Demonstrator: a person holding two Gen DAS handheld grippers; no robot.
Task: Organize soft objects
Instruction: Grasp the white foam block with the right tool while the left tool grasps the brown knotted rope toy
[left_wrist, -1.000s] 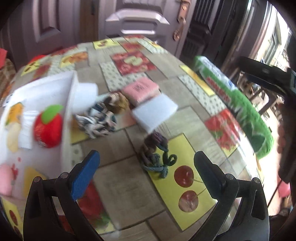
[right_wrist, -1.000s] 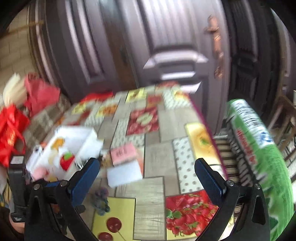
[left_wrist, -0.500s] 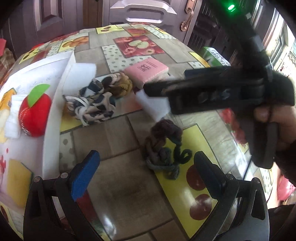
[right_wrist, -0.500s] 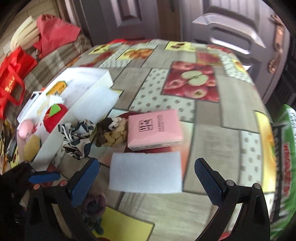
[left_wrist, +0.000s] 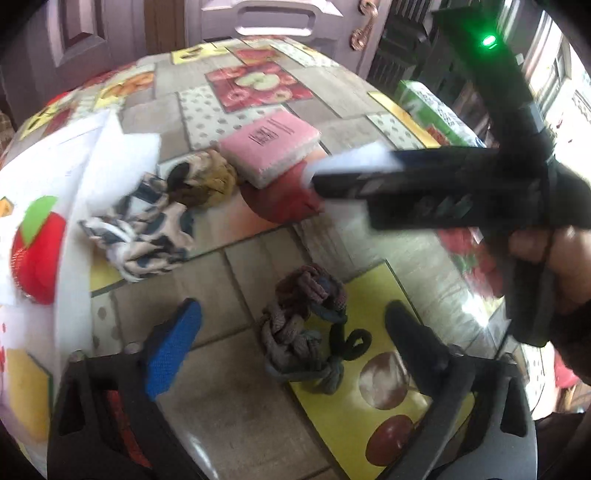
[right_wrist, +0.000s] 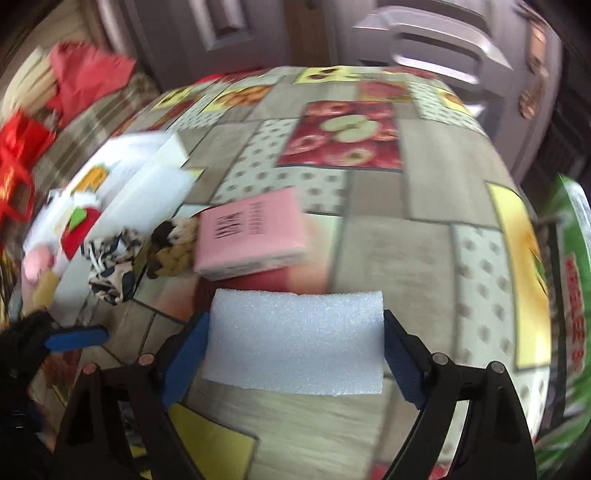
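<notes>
Two fisheye wrist views, both angled steeply down, close above the fruit-patterned patchwork tablecloth (left_wrist: 229, 398), sharing the pink rectangular sponge (right_wrist: 251, 236).

Probably a home: fruit-print tablecloth (right_wrist: 424, 192), panelled door (right_wrist: 436, 40), plaid sofa (right_wrist: 92, 122).

Grainy matt white foam pad (right_wrist: 295, 341), glossy oilcloth table cover (right_wrist: 424, 236), dull braided yarn knot (left_wrist: 303, 328).

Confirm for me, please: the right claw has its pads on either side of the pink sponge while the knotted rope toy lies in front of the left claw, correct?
Not quite. The right claw brackets the white foam sheet, not the pink sponge, which lies untouched farther back, as the right wrist view shows. The knotted rope toy does lie in front of the left claw.
</notes>
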